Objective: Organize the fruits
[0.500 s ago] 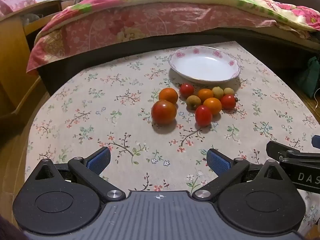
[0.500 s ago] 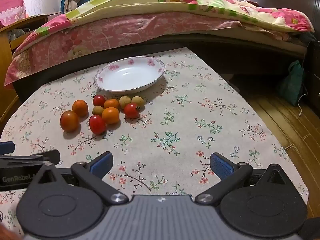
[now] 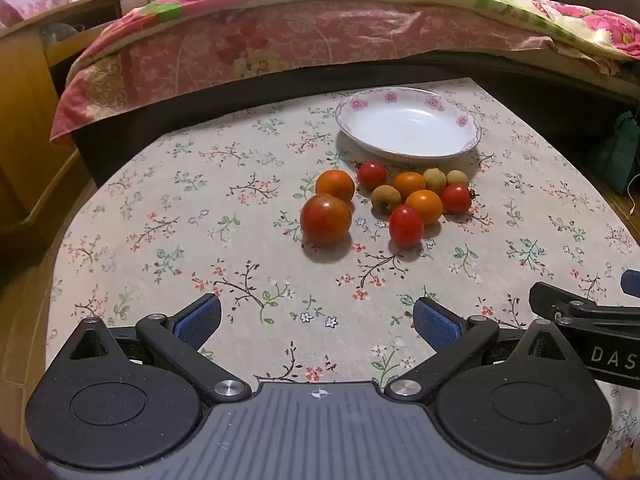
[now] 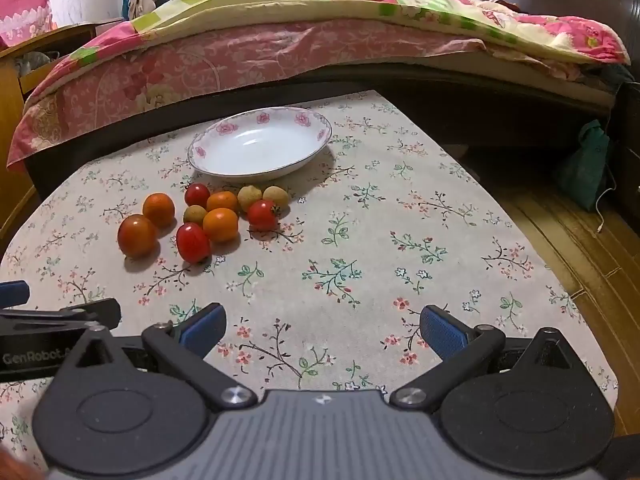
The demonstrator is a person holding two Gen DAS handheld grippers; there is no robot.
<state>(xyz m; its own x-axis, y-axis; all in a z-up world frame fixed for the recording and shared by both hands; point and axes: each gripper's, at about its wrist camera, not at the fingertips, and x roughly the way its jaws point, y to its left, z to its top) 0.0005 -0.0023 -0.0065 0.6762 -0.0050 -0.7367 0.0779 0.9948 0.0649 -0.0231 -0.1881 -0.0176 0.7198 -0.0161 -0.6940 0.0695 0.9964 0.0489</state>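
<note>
The right edge of the left wrist view cuts off the right claw's body, showing only a black finger and part of a printed label; likewise the right wrist view shows only a sliver of the left claw at its left edge. The three small yellowish fruits (image 3: 385,199) are too small to name with certainty.

The left claw (image 3: 317,317) is released, its blue pads wide apart, holding and touching nothing, hovering over the flowered cloth of the bench (image 3: 200,240). The right claw (image 4: 323,326) is likewise spread wide and empty.

The fruits lie clustered on the bench just in front of the empty flower-rimmed plate (image 4: 224,130): a large tomato (image 3: 326,219) touching an orange (image 3: 335,185), and beside them cherry tomatoes (image 3: 406,226) and smaller oranges (image 3: 425,206). A bed (image 4: 280,52) with pink covers stands behind.
</note>
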